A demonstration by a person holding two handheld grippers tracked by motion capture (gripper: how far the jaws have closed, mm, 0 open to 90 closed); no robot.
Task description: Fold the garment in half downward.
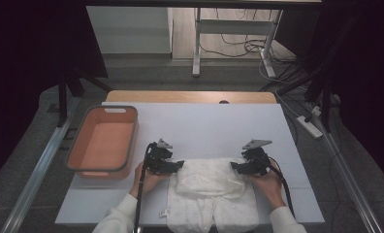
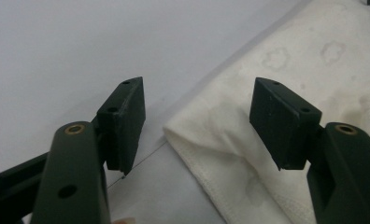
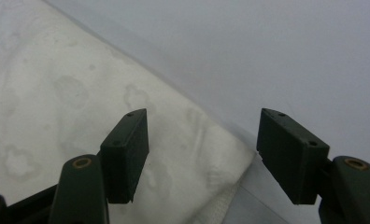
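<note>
- On the white-covered table [image 1: 204, 124], near the person's edge, lies a folded white cloth garment with a faint printed pattern [image 1: 212, 194] — its upper part doubled over, its lower end reaching the table's near rim.
- At the fold's left corner sits the left gripper [image 1: 179, 164], jaws standing apart; in the left gripper view the cloth's corner [image 2: 188, 133] lies between the black pads, and neither pad presses on it.
- At the fold's right corner the right gripper [image 1: 234, 167] is likewise open — its own view has the cloth's edge [image 3: 220, 154] under the gap, though whether a pad brushes the fabric is hard to say.
- Left of the garment, well apart from it, stands an orange rectangular plastic basket with a grey rim [image 1: 76, 145].
</note>
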